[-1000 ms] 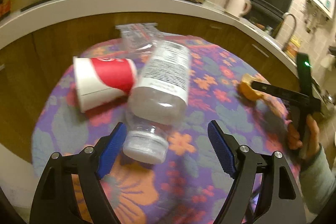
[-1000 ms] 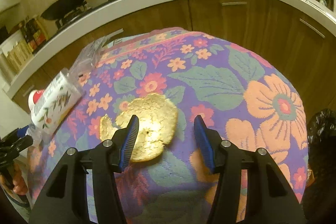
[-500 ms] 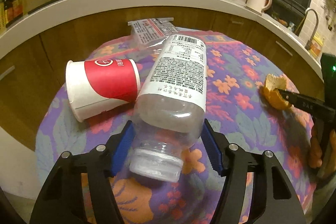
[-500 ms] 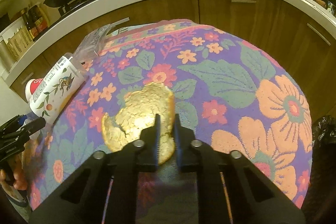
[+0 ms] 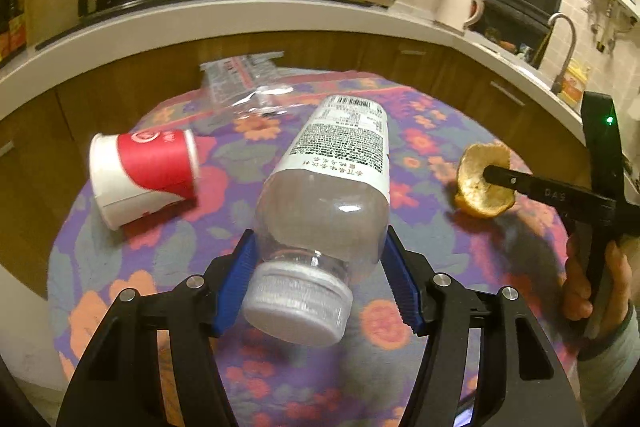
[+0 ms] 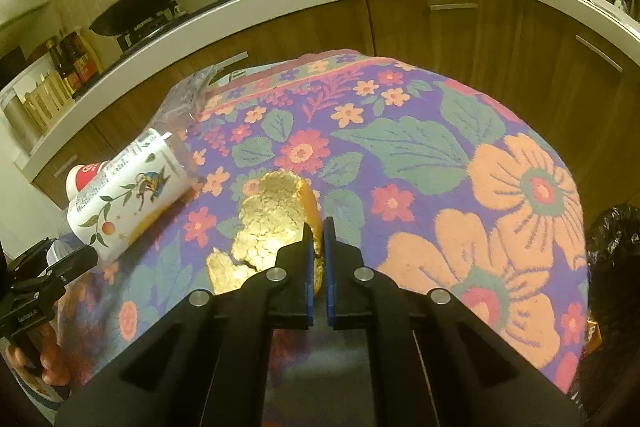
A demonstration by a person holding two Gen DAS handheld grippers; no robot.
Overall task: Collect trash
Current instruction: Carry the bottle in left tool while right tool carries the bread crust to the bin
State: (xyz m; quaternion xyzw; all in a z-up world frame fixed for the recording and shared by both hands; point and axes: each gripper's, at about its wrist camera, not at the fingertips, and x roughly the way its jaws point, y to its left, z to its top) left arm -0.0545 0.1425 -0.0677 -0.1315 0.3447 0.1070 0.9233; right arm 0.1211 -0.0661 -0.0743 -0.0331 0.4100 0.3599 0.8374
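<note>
The left gripper (image 5: 318,273) has its jaws clamped on the clear shoulder of a plastic bottle (image 5: 334,179), one blue pad on each side just above the white cap (image 5: 298,309). The bottle is tilted, cap end toward the camera and raised, labelled body pointing away toward the far edge of the counter (image 5: 424,155), which is covered in a purple floral cloth.

The right gripper (image 6: 317,255) has its jaws pinched almost together on the edge of a piece of orange peel (image 6: 276,223); the thin rim of the peel sits between the blue pads. In the left wrist view the peel (image 5: 482,183) appears curled like a shallow cup near the right edge of the counter, held at the tip of the right gripper, with a person's hand (image 5: 592,279) on the handle behind it.

To the left of the bottle a red and white paper cup (image 5: 142,175) lies on its side near the left edge of the counter, apart from the bottle. Beyond both, a clear plastic wrapper (image 5: 244,83) lies at the far edge and hangs partly over it. A dark bag (image 6: 612,267) shows off the right edge of the counter in the right wrist view.
</note>
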